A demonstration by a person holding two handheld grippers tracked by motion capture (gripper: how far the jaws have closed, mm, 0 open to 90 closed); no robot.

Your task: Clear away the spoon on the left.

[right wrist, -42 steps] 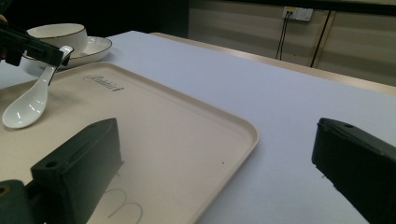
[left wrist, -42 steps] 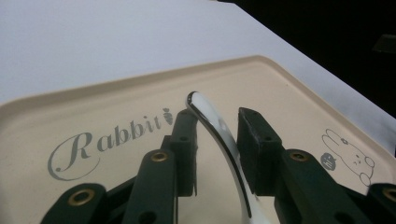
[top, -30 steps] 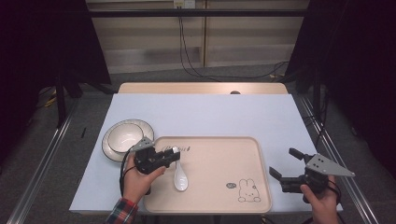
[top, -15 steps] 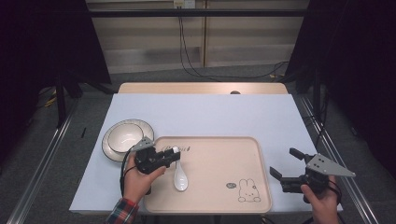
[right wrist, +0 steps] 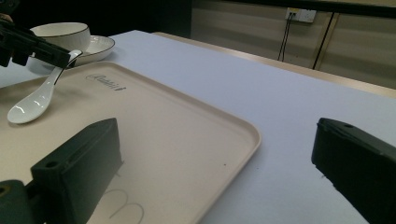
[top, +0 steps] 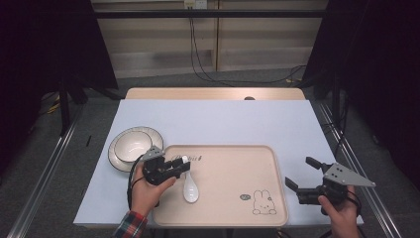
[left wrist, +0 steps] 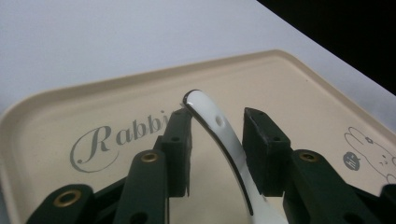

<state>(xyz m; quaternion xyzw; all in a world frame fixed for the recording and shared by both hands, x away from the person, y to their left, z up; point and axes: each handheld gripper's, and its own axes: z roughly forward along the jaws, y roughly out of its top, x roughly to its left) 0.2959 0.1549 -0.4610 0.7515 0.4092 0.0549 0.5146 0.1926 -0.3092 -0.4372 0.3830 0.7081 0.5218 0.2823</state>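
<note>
Left claw (top: pixel 182 169) opening (right (top: pixel 301 173) wide).

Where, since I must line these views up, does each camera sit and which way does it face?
High view: above the person's side, looking forward and down on the pale blue table; shows a plaid sleeve, left gripper, right gripper.
Left gripper view: rides that gripper, looking along its black jaws, which have just been opening around the white ceramic spoon, across the beige rabbit-printed tray.
Right gripper view: rides that gripper, low, facing across the tray toward the white black-rimmed bowl; own jaws open.
Shared: all three show tray and spoon.
</note>
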